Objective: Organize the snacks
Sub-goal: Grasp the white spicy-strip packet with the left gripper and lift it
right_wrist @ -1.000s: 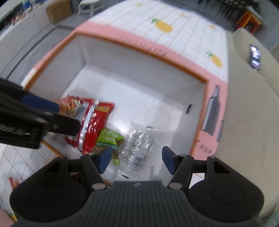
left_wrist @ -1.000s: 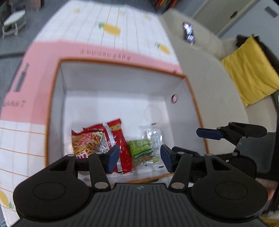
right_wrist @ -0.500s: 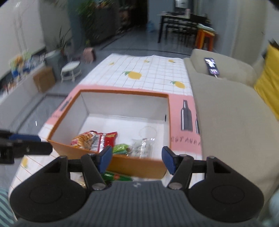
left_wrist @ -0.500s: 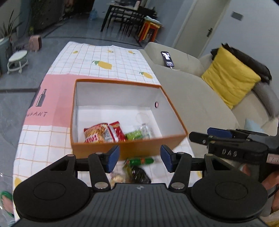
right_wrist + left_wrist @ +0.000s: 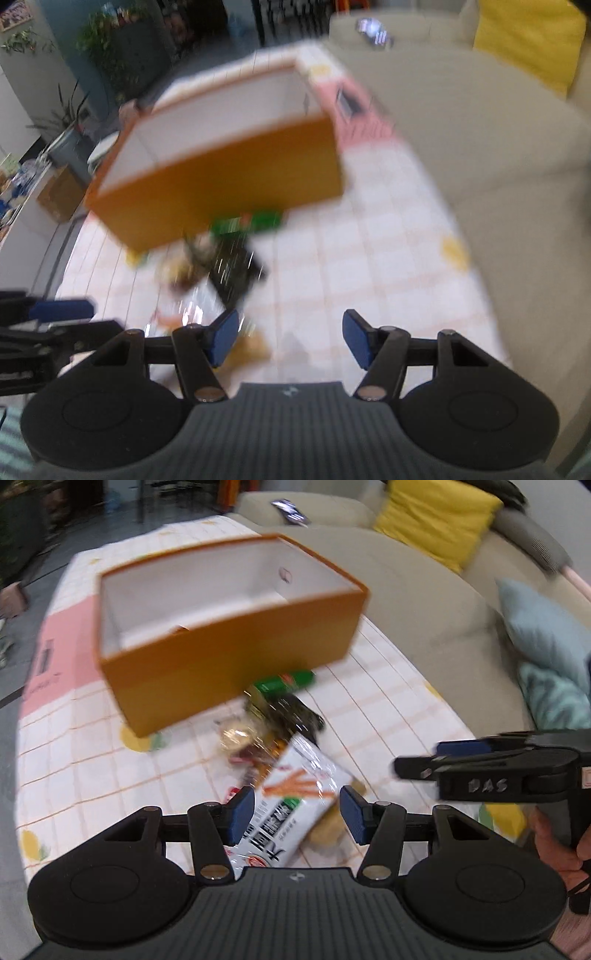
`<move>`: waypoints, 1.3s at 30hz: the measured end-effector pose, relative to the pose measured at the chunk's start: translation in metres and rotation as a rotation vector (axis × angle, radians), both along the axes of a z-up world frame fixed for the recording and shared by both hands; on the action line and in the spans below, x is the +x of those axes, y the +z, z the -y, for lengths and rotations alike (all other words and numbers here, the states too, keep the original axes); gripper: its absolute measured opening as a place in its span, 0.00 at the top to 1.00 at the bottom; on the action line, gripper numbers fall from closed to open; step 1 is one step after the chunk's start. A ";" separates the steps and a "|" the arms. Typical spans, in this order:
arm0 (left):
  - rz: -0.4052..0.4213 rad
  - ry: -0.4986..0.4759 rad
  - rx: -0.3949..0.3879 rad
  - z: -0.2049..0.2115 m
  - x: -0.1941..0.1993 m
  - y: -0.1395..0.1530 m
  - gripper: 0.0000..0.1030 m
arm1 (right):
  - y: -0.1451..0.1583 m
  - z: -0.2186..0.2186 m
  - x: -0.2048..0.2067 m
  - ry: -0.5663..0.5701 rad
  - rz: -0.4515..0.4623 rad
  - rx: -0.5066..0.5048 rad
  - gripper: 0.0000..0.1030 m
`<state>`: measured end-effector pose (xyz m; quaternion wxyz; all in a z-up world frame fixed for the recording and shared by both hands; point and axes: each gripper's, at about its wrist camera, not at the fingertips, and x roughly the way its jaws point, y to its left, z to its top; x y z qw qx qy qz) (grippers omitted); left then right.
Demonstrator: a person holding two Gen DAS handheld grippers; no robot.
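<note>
An orange box [image 5: 236, 657] with a white inside stands on the checked tablecloth; it also shows in the right wrist view [image 5: 229, 181]. In front of it lie loose snacks: a green packet [image 5: 286, 679], a dark packet [image 5: 291, 712], a round golden one [image 5: 236, 736] and a white packet with orange sticks [image 5: 295, 801]. My left gripper [image 5: 297, 814] is open just above the white packet. My right gripper [image 5: 290, 338] is open over bare cloth, right of the pile; it also shows in the left wrist view [image 5: 443, 757]. Both views are blurred.
A beige sofa [image 5: 424, 602] runs along the table's right side, with a yellow cushion [image 5: 436, 513], a pale blue cushion [image 5: 543, 635] and a phone [image 5: 291, 511] on it. Plants [image 5: 122, 48] and furniture stand beyond the table.
Both grippers have pulled back from over the box and dropped low toward the pile of snacks in front of it. Both stay open and empty.
</note>
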<state>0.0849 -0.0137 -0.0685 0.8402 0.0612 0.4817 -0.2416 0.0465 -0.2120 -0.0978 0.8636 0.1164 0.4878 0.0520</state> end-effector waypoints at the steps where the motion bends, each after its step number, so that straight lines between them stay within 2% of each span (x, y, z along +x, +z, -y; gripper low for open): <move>1: 0.003 -0.026 0.006 0.001 -0.001 -0.005 0.39 | -0.007 -0.004 -0.002 0.007 -0.015 0.009 0.43; 5: 0.048 -0.101 0.106 0.007 -0.005 -0.023 0.36 | -0.021 -0.015 0.000 0.033 -0.055 0.032 0.46; 8: 0.055 -0.165 0.159 0.009 -0.004 -0.032 0.33 | -0.025 -0.019 0.003 0.047 -0.046 0.032 0.46; 16: 0.056 -0.270 0.222 0.016 0.001 -0.055 0.28 | -0.030 -0.015 0.011 0.044 -0.037 0.005 0.46; 22: 0.076 -0.344 0.234 0.027 0.000 -0.064 0.28 | -0.035 -0.015 0.014 0.054 -0.039 -0.015 0.46; 23: 0.077 -0.347 0.227 0.028 -0.001 -0.064 0.33 | -0.035 -0.015 0.014 0.056 -0.041 -0.014 0.46; 25: 0.058 -0.331 0.197 0.029 0.000 -0.063 0.43 | -0.036 -0.016 0.015 0.060 -0.042 -0.017 0.46; 26: 0.056 -0.310 0.188 0.028 0.000 -0.063 0.44 | -0.036 -0.016 0.015 0.063 -0.040 -0.019 0.46; 29: 0.043 -0.241 0.166 0.026 -0.003 -0.062 0.46 | -0.035 -0.018 0.015 0.080 -0.023 -0.027 0.46; 33: -0.006 -0.086 0.104 0.016 -0.005 -0.055 0.47 | -0.030 -0.023 0.014 0.120 0.013 -0.047 0.46; 39: -0.004 0.098 -0.004 -0.007 -0.006 -0.034 0.47 | -0.022 -0.031 0.018 0.187 0.090 -0.085 0.46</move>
